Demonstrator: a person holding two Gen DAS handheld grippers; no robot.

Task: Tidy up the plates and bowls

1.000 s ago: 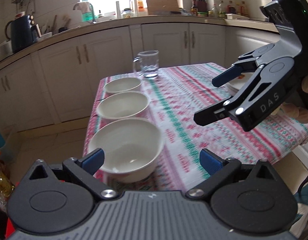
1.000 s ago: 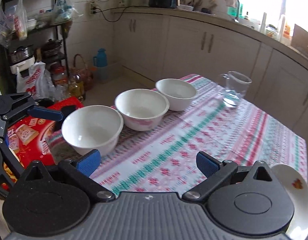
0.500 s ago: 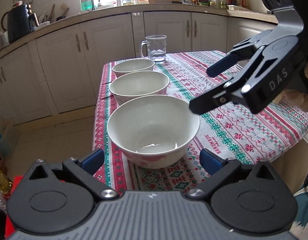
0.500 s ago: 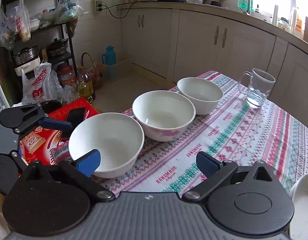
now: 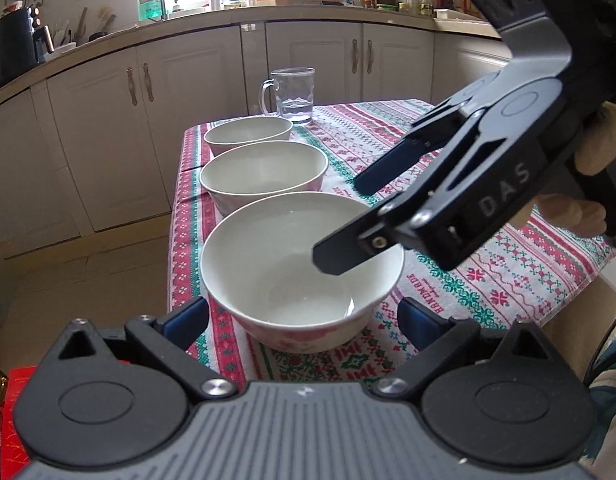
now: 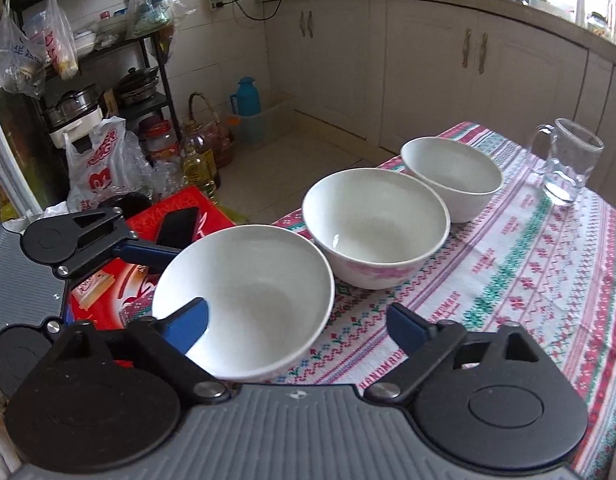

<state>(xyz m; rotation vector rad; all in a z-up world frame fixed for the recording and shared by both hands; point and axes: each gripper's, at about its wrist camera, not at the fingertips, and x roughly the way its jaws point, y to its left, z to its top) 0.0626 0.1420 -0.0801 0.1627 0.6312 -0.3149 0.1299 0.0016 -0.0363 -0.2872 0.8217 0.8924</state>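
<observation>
Three white bowls stand in a row along the edge of a table covered by a patterned tablecloth (image 5: 508,280). The nearest bowl (image 5: 292,264) sits at the table corner, the middle bowl (image 5: 264,176) just behind it and the far bowl (image 5: 248,132) beyond that; neighbouring rims look almost in contact. A glass mug (image 5: 294,94) with a little water stands near the far bowl.

The left gripper (image 5: 304,318) has its jaws spread wide, one blue pad on either side of the nearest bowl's base, clear of the wall. The right gripper (image 6: 298,322) (jaws have just been closing) straddles the near rim of the same bowl, with one pad inside the bowl and one outside; neither pad presses on it. A hand (image 5: 592,148) grips the right gripper's handle.
</observation>
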